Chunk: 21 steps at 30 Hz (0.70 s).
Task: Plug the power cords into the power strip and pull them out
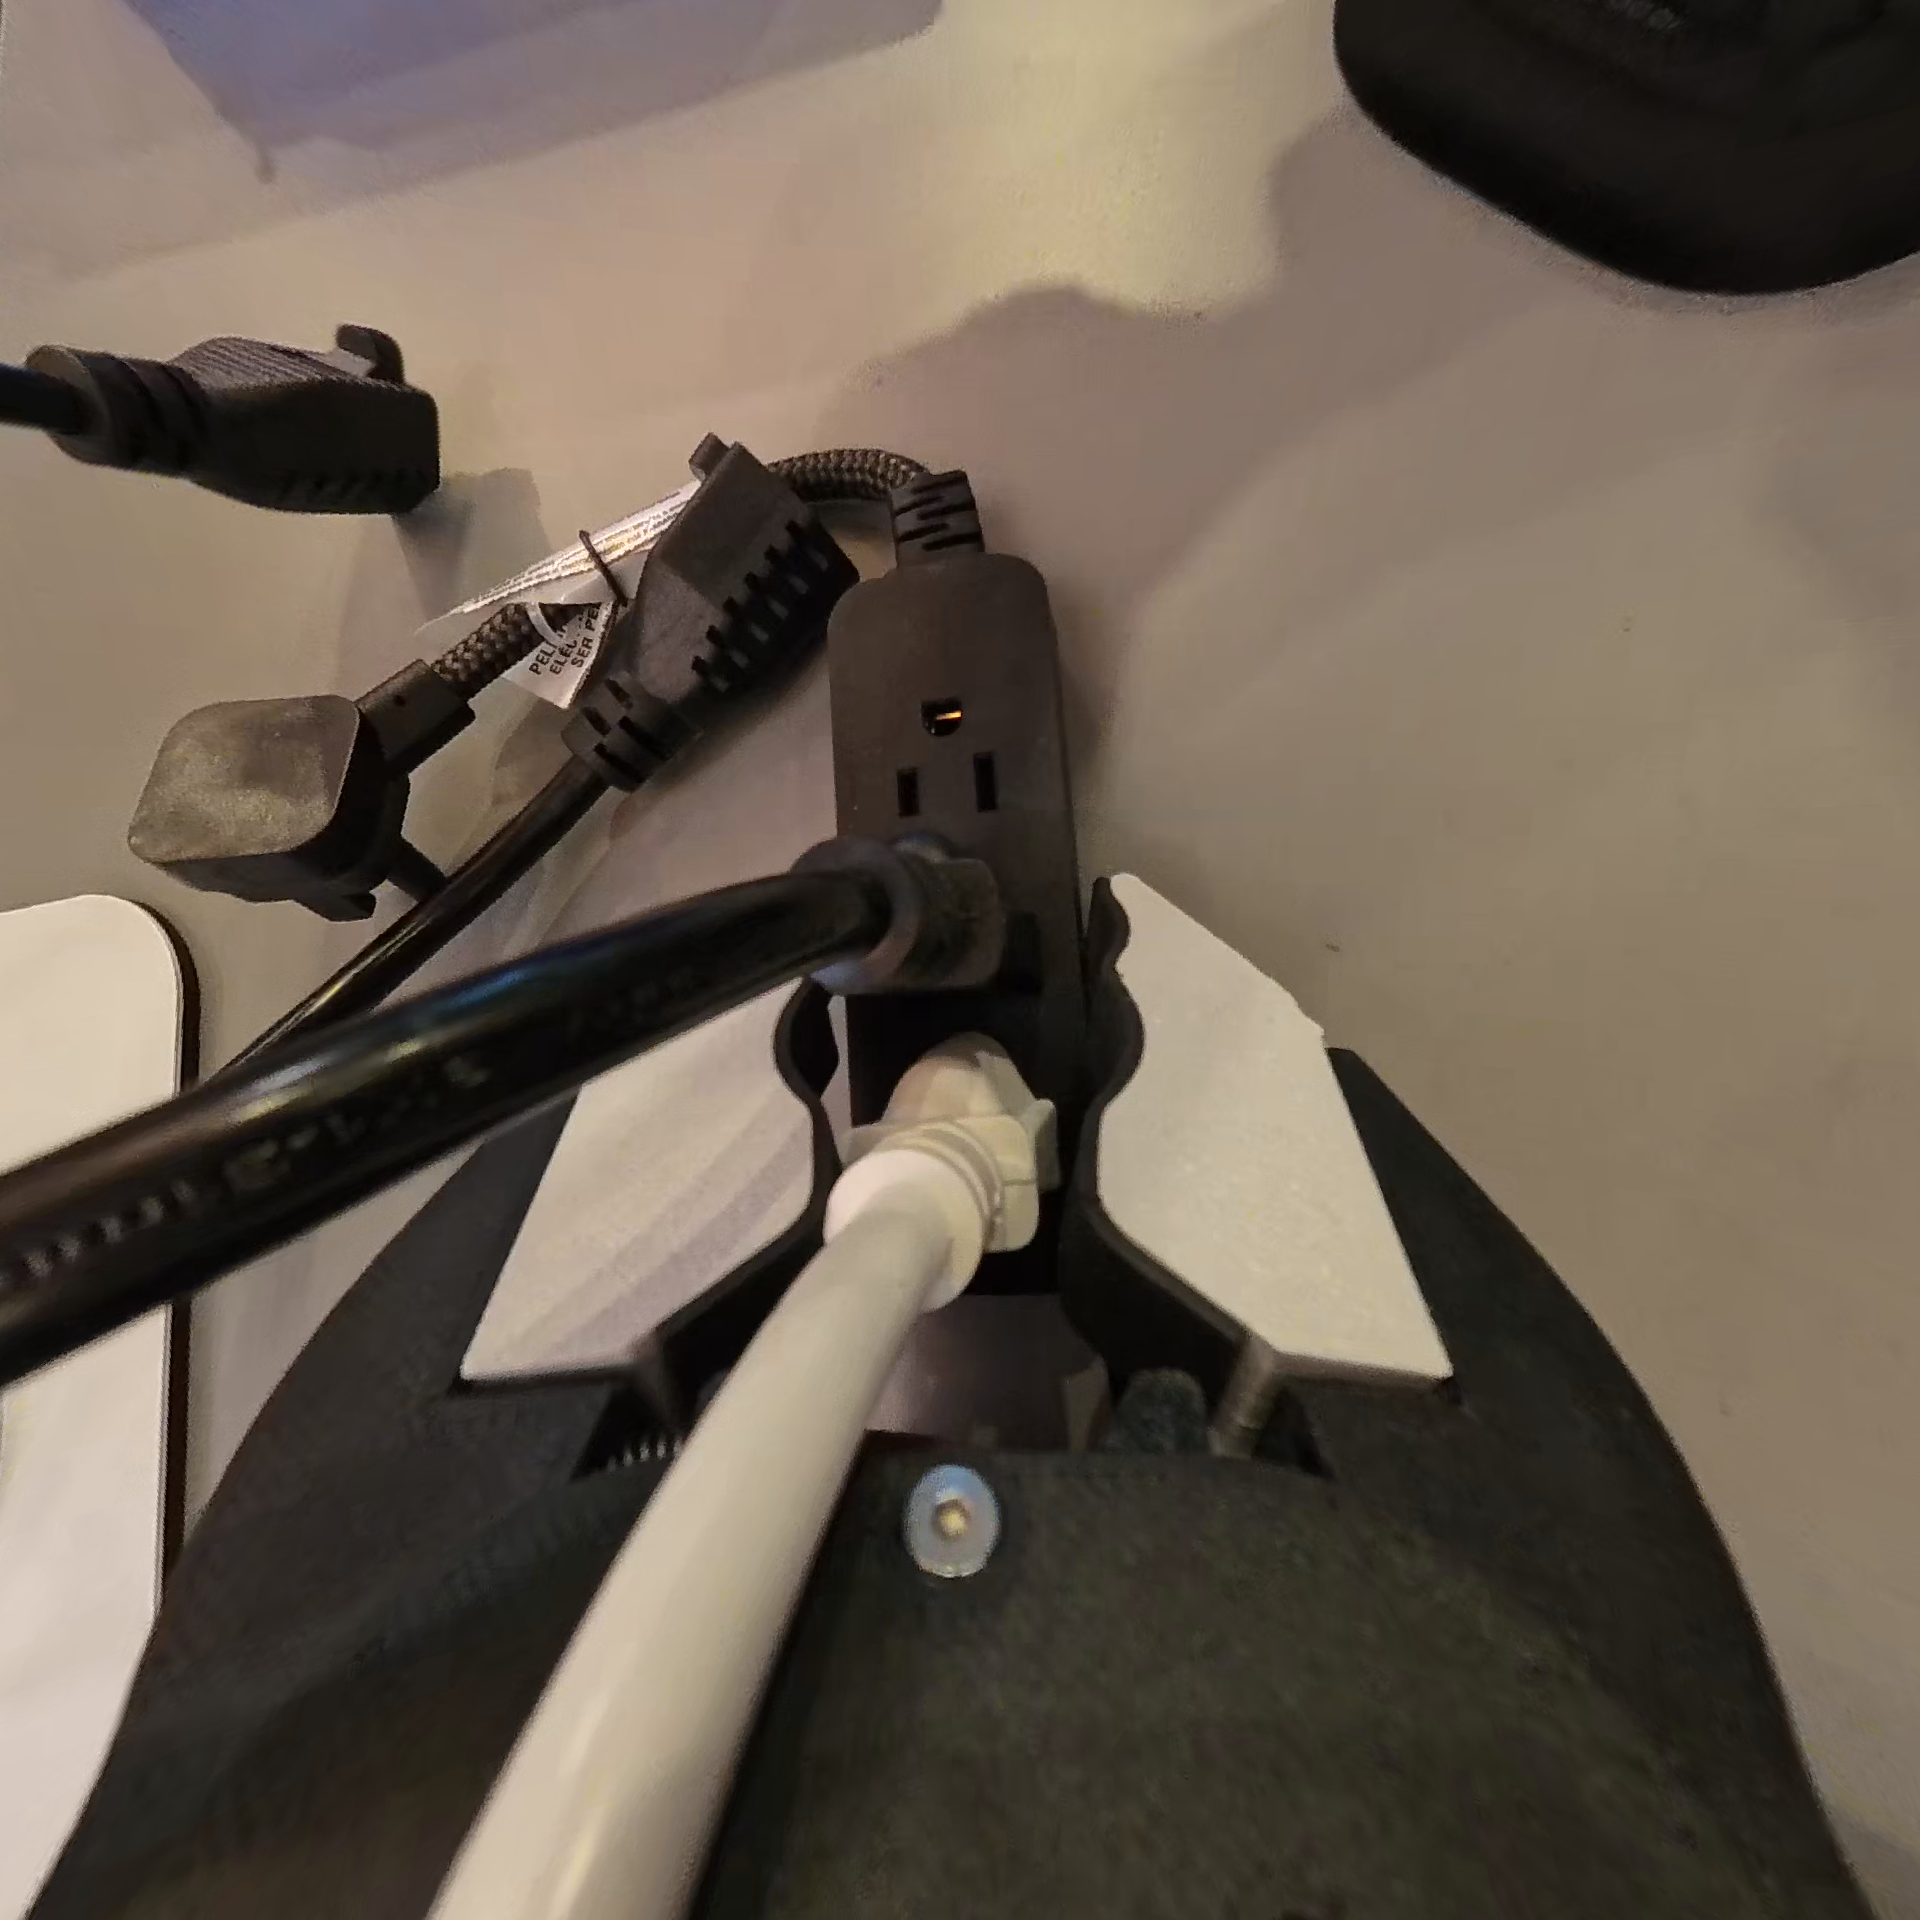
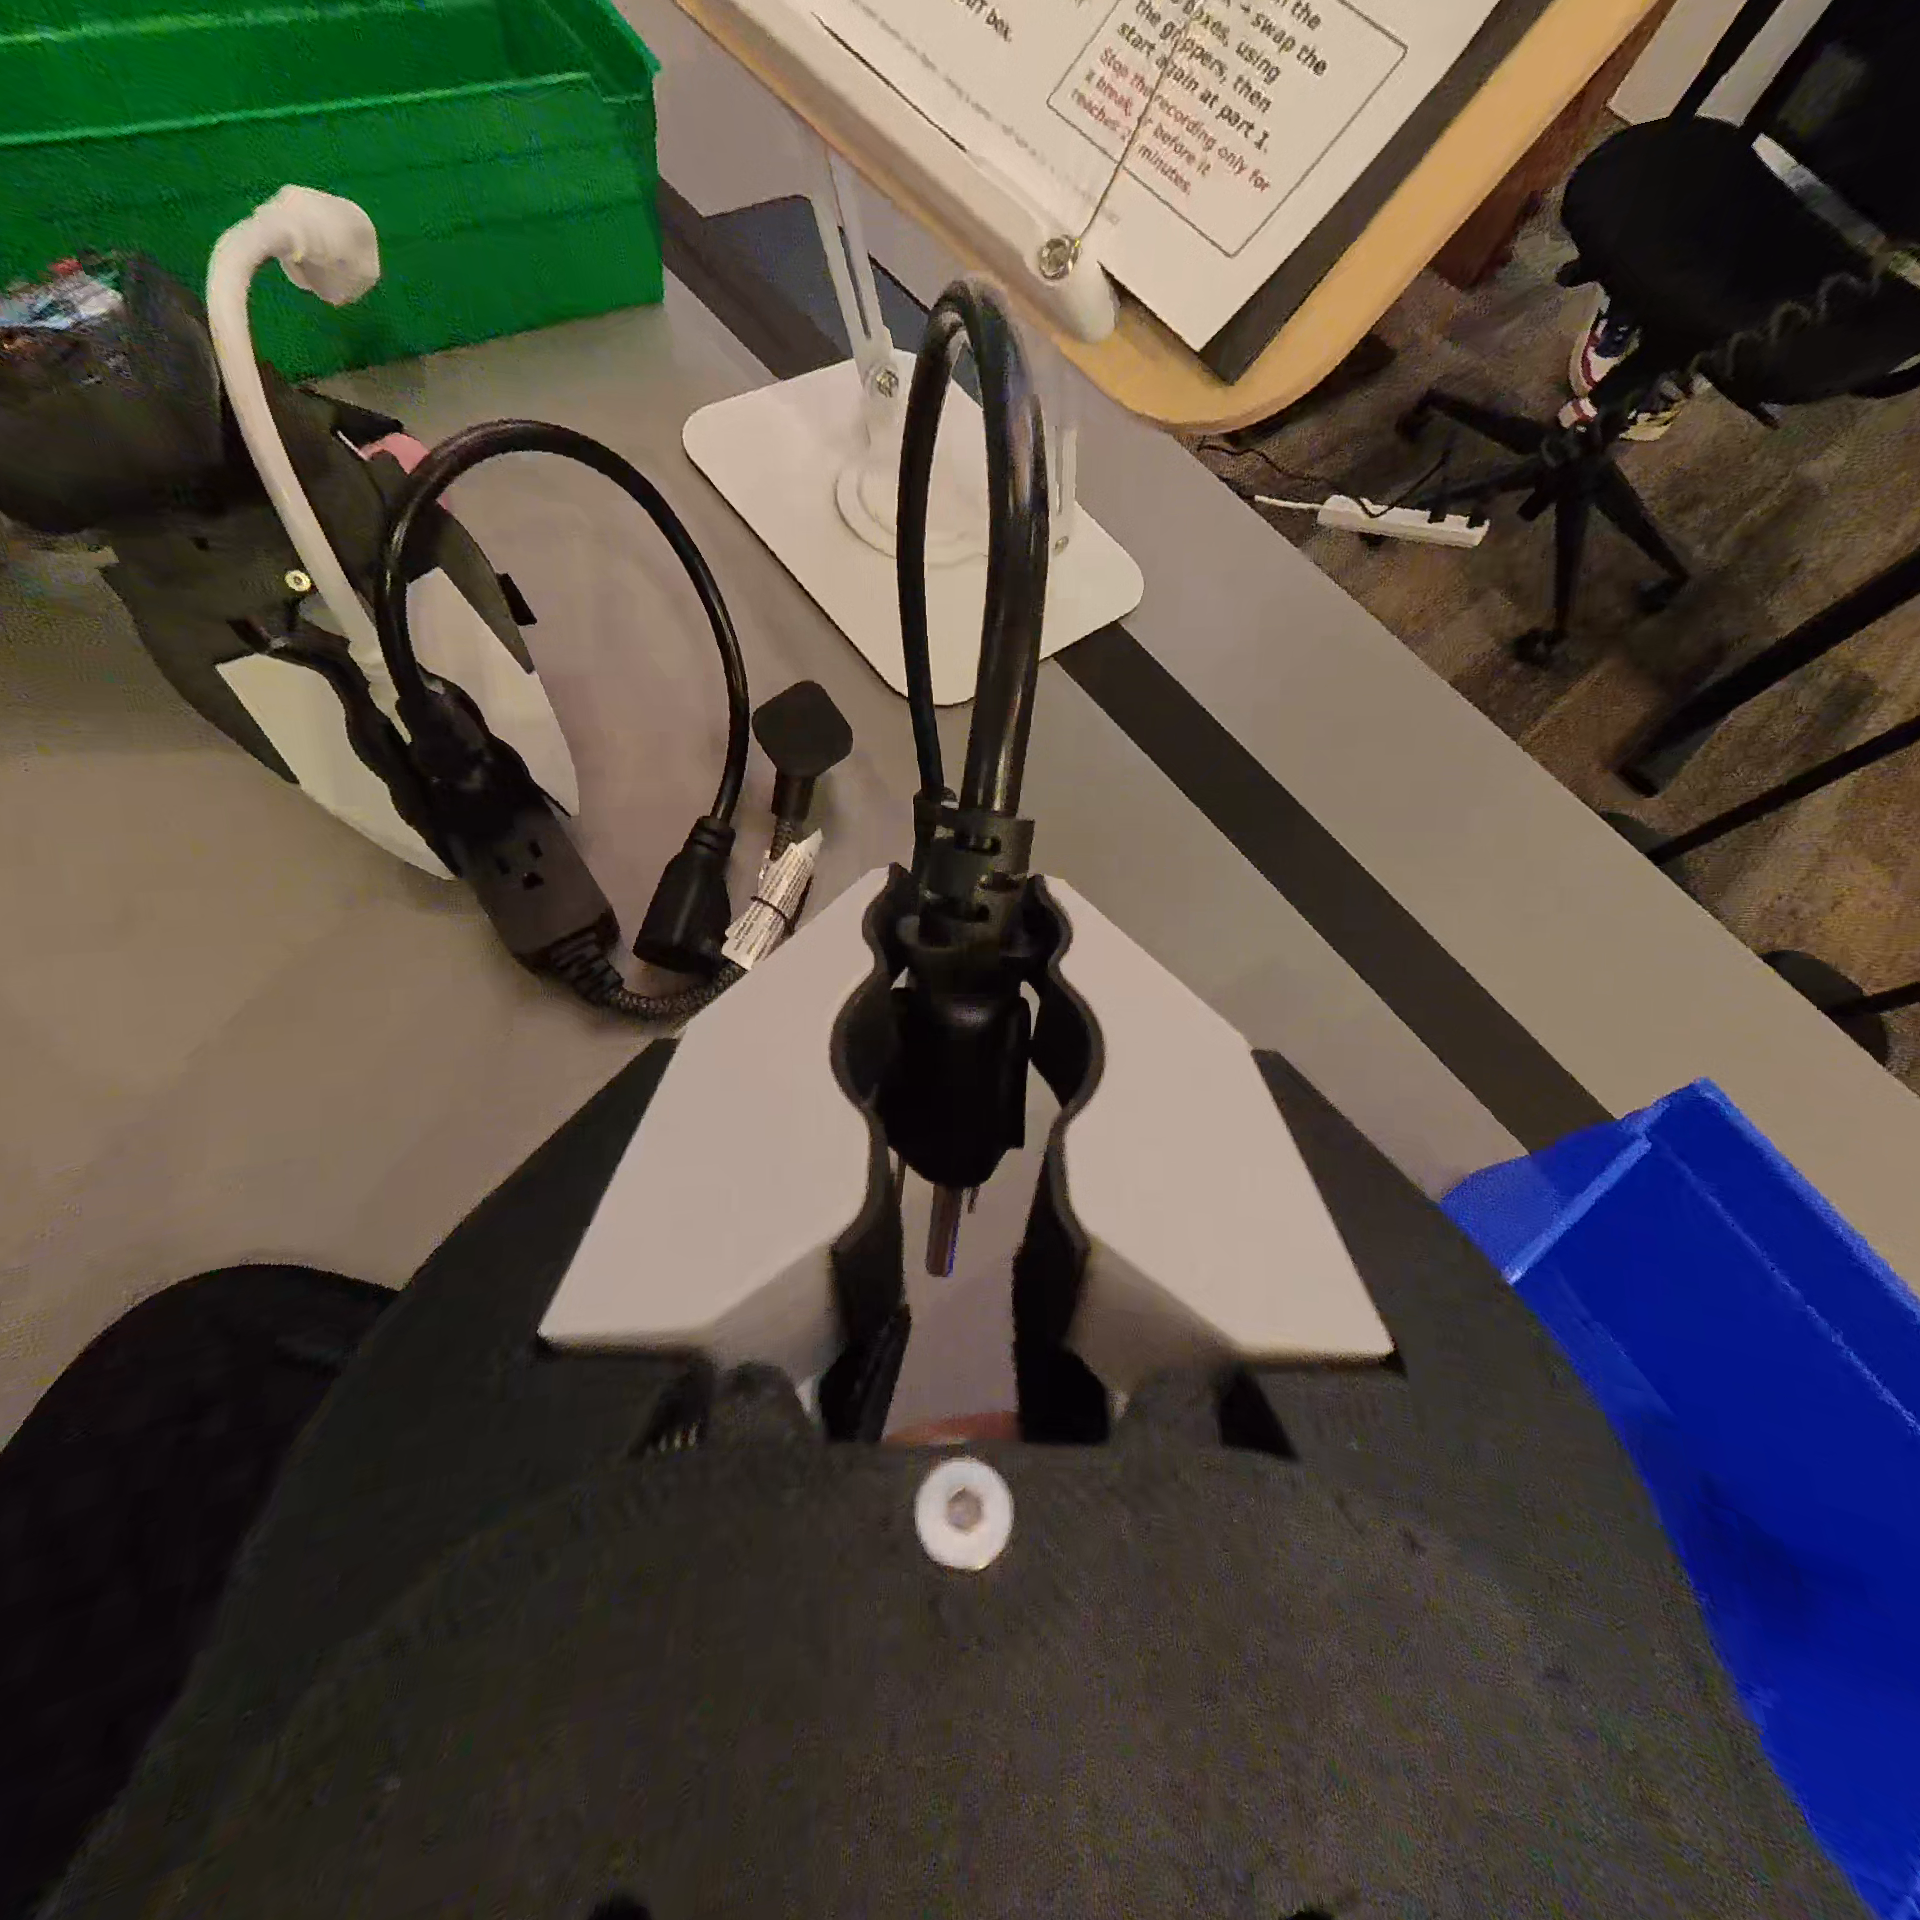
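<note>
My left gripper is shut on the near end of the black power strip, which lies on the grey table. A white plug sits in the nearest outlet and a black plug in the middle one. The far outlet is empty. My right gripper is shut on another black plug, held above the table with its prongs pointing back at the camera. Its cord loops upward. The left gripper and power strip also show at the left of the right wrist view.
Loose black connectors, the strip's flat plug and a paper tag lie left of the strip. A green bin stands far left, a blue bin at right. A document stand's white base sits near the table edge. Tip to tip, the grippers are about 25 centimeters apart.
</note>
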### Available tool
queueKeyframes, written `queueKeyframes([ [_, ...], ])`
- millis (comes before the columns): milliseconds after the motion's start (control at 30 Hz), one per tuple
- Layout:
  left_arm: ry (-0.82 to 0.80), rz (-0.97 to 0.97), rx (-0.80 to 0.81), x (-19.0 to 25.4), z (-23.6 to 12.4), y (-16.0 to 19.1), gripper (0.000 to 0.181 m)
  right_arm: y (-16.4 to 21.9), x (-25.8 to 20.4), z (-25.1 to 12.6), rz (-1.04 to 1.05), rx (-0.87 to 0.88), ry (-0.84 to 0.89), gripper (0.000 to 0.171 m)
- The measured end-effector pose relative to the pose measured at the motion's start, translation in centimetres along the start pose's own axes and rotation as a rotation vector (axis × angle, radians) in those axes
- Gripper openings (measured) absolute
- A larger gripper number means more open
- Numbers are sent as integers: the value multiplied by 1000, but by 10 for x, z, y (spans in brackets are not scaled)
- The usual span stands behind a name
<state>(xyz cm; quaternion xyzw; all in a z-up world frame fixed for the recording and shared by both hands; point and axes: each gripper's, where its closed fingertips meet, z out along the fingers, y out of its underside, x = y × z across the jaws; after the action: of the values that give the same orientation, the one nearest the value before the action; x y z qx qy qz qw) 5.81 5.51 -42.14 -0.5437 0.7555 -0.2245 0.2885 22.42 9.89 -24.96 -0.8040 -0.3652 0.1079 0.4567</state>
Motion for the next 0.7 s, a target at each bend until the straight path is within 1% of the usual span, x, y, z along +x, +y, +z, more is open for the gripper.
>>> queueKeyframes([
  [100, -1, -3, 5, 0, 0, -1, 46, 3, 4, -8, 1, 4, 25, 18],
  [200, -2, -4, 6, 0, 0, -1, 46, -6, 18, -22, 4, 22, 59, 18],
  [433, 1, -4, 13, 0, 0, -2, 46, -40, 66, -59, -5, 51, 152, 19],
  [567, 4, -8, 16, 0, 1, -2, 46, -71, 96, -92, -38, 85, 244, 18],
  [700, 4, -11, 17, 0, 0, -2, 46, -98, 128, -143, -40, 121, 356, 18],
])
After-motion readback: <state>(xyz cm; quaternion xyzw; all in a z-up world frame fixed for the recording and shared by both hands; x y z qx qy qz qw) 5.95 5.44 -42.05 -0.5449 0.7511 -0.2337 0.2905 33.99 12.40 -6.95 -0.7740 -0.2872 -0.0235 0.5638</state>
